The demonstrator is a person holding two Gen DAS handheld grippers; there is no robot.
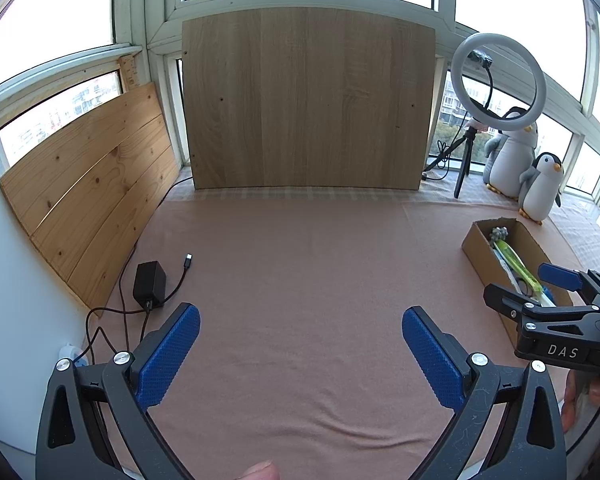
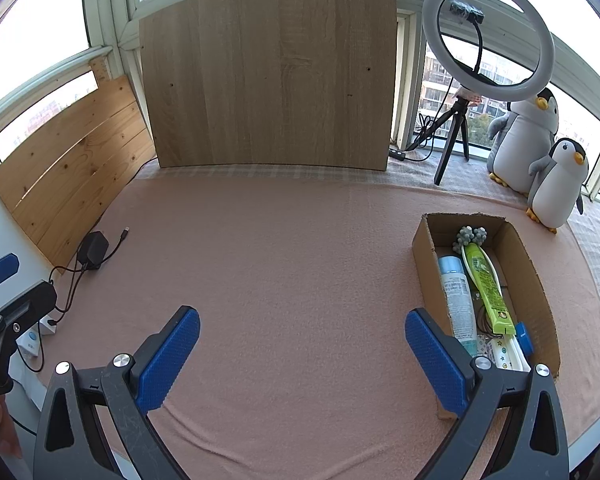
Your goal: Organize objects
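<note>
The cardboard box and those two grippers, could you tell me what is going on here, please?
A person holds two grippers above a pink cloth; both the left gripper and the right gripper are open and empty. The cardboard box on the right already holds a green tube, a white bottle and other small items. Nothing loose lies on the cloth's middle; a black charger sits at its left edge.

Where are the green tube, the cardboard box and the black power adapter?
green tube (image 2: 487, 286): right wrist view, middle of its body.
cardboard box (image 2: 537, 288): right wrist view, inner face of its right wall.
black power adapter (image 1: 149, 283): left wrist view, top face.
</note>
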